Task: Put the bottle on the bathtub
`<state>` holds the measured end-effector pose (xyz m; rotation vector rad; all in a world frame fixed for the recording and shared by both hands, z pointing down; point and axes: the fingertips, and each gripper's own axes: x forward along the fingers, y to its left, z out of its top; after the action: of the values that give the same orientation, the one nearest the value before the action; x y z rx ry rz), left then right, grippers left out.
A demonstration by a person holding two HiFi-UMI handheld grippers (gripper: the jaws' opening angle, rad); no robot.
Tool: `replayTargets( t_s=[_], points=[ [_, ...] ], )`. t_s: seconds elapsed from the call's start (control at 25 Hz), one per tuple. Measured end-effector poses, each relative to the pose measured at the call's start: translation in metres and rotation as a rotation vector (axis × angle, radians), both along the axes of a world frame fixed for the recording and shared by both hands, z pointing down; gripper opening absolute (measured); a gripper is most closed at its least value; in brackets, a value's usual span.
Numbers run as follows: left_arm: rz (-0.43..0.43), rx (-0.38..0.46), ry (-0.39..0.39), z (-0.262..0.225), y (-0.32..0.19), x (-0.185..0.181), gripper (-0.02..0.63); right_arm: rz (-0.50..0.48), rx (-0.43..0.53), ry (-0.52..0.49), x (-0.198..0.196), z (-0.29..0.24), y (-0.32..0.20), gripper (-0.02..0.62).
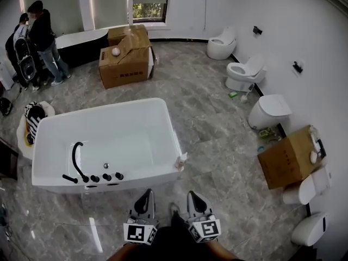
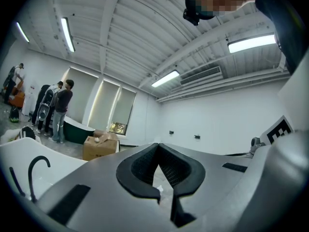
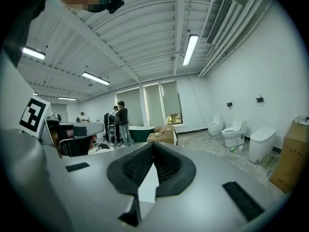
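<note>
The white bathtub [image 1: 163,125] stands left of centre in the head view, with a black faucet [image 1: 76,159] and knobs on its near rim. A small pale bottle-like object [image 1: 181,161] sits at the tub's near right corner. My left gripper [image 1: 147,193] and right gripper [image 1: 192,194] hang side by side at the bottom edge, short of the tub. The left gripper [image 2: 158,145] has its jaws shut with nothing between them in its own view. The right gripper [image 3: 153,143] is likewise shut and holds nothing.
Two cardboard boxes [image 1: 125,58] stand beyond the tub. Toilets [image 1: 244,72] line the right wall, with another cardboard box [image 1: 288,156] among them. Two people [image 1: 41,34] stand at the back left. A striped object [image 1: 33,116] lies by the tub's left end.
</note>
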<state>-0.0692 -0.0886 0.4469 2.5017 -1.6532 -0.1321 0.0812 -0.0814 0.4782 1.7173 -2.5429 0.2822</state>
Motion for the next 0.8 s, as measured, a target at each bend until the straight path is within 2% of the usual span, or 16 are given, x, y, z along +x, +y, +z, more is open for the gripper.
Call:
replayTargets(
  t_s=[0.8],
  points=[
    [-0.019,0.007,0.02,-0.0065,-0.0031,0.0029,0.014,-0.036,0.003,-0.016,-0.001,0.0058,0.0039,0.009]
  ],
)
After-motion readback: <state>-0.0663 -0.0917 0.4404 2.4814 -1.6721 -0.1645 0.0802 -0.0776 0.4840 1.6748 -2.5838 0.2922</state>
